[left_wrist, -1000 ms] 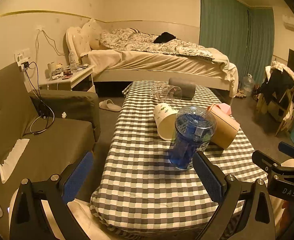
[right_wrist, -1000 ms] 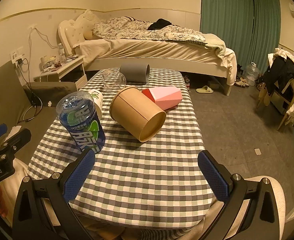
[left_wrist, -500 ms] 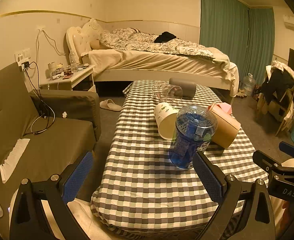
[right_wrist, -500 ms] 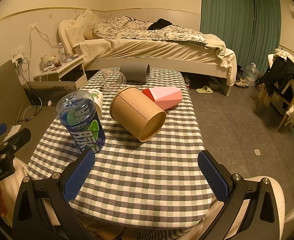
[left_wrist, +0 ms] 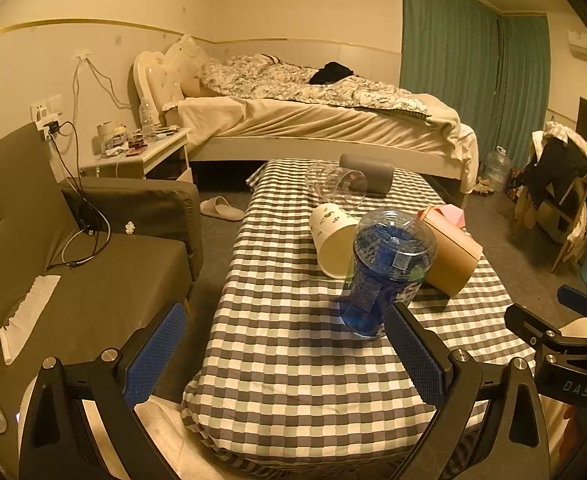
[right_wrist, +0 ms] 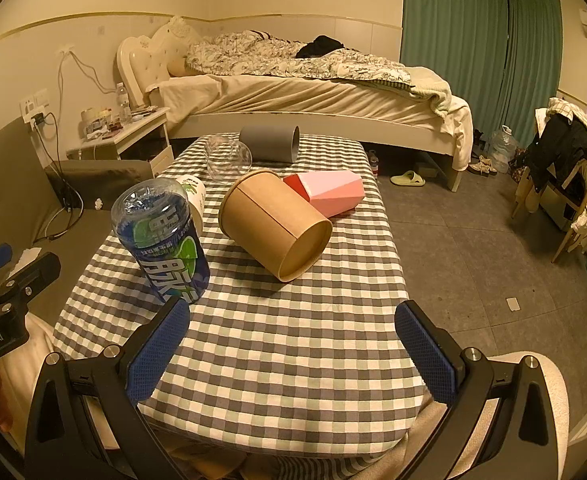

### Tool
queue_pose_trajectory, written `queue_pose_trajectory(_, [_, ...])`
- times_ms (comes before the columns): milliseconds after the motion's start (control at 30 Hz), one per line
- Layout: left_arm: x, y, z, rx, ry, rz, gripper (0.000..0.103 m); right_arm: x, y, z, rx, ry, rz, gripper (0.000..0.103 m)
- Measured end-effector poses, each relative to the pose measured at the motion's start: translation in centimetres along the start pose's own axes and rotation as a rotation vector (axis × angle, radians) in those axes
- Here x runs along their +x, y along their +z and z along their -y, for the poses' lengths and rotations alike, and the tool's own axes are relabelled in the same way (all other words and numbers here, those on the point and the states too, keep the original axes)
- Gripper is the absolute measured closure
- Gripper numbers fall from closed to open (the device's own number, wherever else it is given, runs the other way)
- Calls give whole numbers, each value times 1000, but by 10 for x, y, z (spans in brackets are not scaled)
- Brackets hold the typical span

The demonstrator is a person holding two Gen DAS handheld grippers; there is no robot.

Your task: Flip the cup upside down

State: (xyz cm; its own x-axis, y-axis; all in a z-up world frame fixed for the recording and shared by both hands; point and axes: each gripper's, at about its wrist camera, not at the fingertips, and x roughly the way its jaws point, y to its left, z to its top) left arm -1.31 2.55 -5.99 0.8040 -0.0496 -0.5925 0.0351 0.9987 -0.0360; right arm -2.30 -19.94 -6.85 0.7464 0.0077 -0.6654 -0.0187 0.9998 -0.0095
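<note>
**A:** ok, left wrist view first, how far along does this look? The left gripper (left_wrist: pixel 285 354) hangs at the near edge of the checked table (left_wrist: pixel 293 360) with its blue pads wide apart and nothing between them. The blue plastic cup (left_wrist: pixel 385 270) stands just ahead of the right-hand pad, wide end on top, narrow end on the cloth. Behind it a white paper cup (left_wrist: pixel 333 244) lies on its side, plus a clear cup (left_wrist: pixel 335 188) and a grey cup (left_wrist: pixel 367 172) further back, both tipped over.

**B:** right wrist view says about the same. Right gripper (right_wrist: pixel 291 356) is also spread wide and empty, low over the near end of the table. The blue one sits to its left, and from here the printed label reads upside down (so I'd guess that one is already flipped, rim down, though I can't see the rim itself). The brown paper cup (right_wrist: pixel 275 226) is on its side in the middle, touching the pink cup (right_wrist: pixel 329 192) behind it, also on its side.

**A:** so one possibly done, five lying flat?

**B:** that's my read. Nothing is gripped right now, so the next flip hasn't begun. The brown one looks nearest for the right gripper.
</note>
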Motion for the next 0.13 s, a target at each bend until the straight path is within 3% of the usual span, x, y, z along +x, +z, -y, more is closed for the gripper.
queue_pose_trajectory(133, [-2, -1, 1, 11, -5, 5, 1, 2, -1, 1, -2, -1, -1, 0])
